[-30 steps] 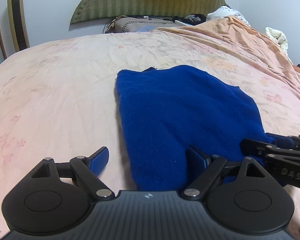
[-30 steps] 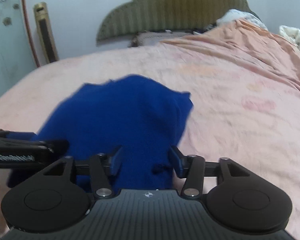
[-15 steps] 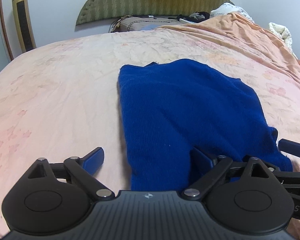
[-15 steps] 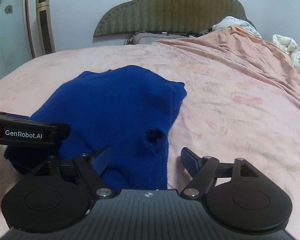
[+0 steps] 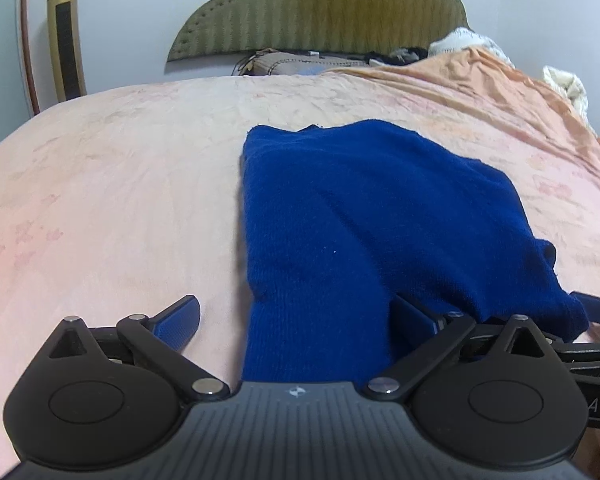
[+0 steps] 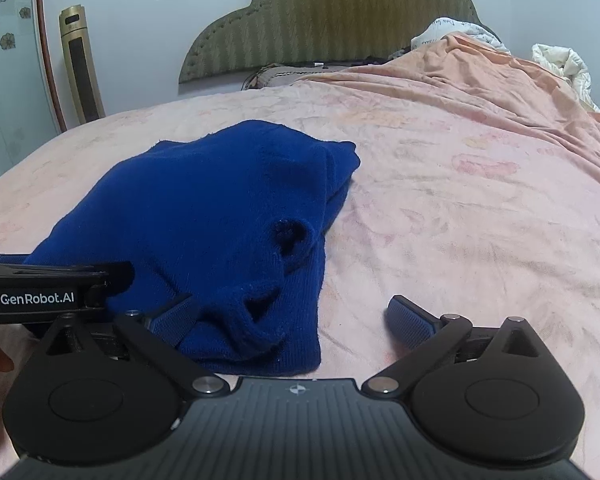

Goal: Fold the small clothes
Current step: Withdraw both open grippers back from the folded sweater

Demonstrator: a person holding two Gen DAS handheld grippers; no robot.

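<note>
Grippers, left gripper [image 5: 296, 314] and right gripper [image 6: 292, 316], are both let go; bump the blue sweater [image 6: 204, 216] and you'll undo your fold.

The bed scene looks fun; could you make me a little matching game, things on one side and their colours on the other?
Things:
1. knitted garment
2. headboard
3. bedsheet
4. tower fan

Colours:
A. gold and black
B. pale pink
C. deep blue
D. olive green

Pairs: 1-C, 2-D, 3-B, 4-A
</note>
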